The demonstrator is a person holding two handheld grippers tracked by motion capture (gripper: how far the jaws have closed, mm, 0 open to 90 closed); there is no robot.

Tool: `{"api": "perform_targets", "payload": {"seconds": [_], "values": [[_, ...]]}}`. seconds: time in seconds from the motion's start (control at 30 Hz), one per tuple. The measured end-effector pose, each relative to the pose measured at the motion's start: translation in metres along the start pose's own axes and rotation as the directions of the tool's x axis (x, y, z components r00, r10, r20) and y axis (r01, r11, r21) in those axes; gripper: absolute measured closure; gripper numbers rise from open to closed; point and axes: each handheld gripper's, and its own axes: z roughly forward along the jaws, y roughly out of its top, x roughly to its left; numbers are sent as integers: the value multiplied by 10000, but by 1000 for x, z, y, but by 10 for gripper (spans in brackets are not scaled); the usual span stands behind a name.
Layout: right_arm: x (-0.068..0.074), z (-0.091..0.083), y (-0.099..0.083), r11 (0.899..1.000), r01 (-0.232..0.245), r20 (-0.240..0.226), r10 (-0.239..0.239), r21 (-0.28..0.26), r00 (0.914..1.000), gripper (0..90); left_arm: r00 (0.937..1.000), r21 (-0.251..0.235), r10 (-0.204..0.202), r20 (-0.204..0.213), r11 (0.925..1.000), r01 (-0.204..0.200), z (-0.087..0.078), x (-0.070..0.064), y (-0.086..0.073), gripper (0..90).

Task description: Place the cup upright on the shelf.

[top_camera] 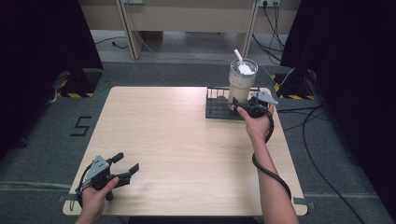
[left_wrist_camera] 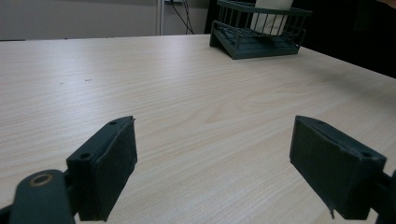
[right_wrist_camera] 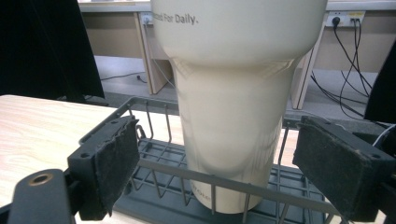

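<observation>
Tumbler (top_camera: 242, 80), cream-coloured with a clear lid and a white straw (top_camera: 238, 56), stands upright inside a dark wire rack (top_camera: 218, 108) at the far right part of the wooden table (top_camera: 187, 154). The right gripper view shows the tumbler (right_wrist_camera: 233, 116) close ahead, its base down on the rack's floor behind the front rail of the rack (right_wrist_camera: 163, 170); printed lettering runs across its upper body.

Right gripper (top_camera: 243, 103) is held at the rack's near right corner, level with the tumbler's lower part. Its jaws are spread wide, one on each side of the tumbler, with a clear gap at both pads (right_wrist_camera: 109, 163); nothing is gripped.

Left gripper (top_camera: 127, 164) sits at the near left corner of the table, well apart from the rack. Its jaws are likewise spread and hold nothing; in the left gripper view they hang low over bare tabletop (left_wrist_camera: 196, 121), with the rack (left_wrist_camera: 259, 35) far off at the top of the frame.
</observation>
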Motion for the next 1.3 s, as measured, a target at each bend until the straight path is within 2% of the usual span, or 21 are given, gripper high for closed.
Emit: {"api": "perform_targets", "payload": {"seconds": [0.43,1.3], "values": [[2,-26,-5,10000,58,-217,-59,-36,9997,154,10000,9,10,-21,10000,-10,0,-1,0,144],[-4,-79,-36,9992,273,-366,-262,295,9990,173,9999,117,82,-82,9999,-81,-1,-1,-1,143]]}}
